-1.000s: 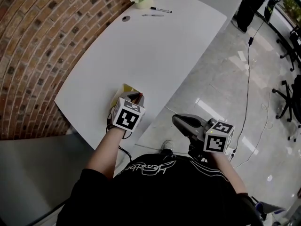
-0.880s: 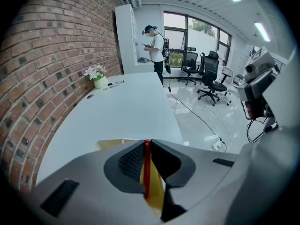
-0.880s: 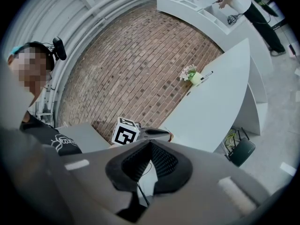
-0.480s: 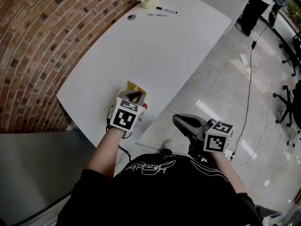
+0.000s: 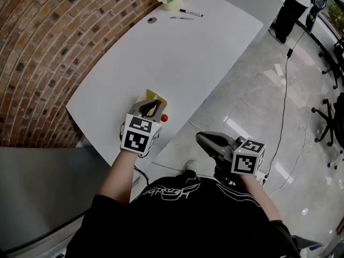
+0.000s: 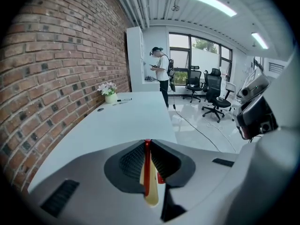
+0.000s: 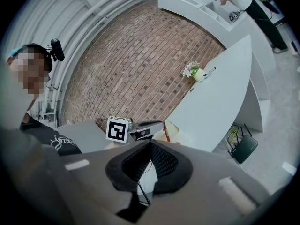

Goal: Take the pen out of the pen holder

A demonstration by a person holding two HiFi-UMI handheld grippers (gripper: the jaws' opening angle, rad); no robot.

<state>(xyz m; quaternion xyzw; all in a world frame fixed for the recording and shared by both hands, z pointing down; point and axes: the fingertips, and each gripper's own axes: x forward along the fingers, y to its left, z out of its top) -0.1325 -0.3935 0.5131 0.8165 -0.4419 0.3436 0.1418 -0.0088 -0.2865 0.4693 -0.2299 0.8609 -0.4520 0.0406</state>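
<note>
A yellow pen holder stands near the front edge of the white table. My left gripper is just over it, shut on a red pen whose red end shows to the right of the jaws. In the left gripper view the red pen runs upright between the shut jaws, with the cream holder below it. The right gripper view shows the pen slanting down toward the holder. My right gripper hangs off the table over the floor, shut, with nothing in it.
A flower pot, a black marker, a thin pen and a round grommet lie at the table's far end. A person stands beyond it. Office chairs and a floor cable are on the right.
My left gripper has drawn back toward me and risen a little with the red pen; the pen's red end now shows clear beside the holder. The right gripper has hardly moved.
</note>
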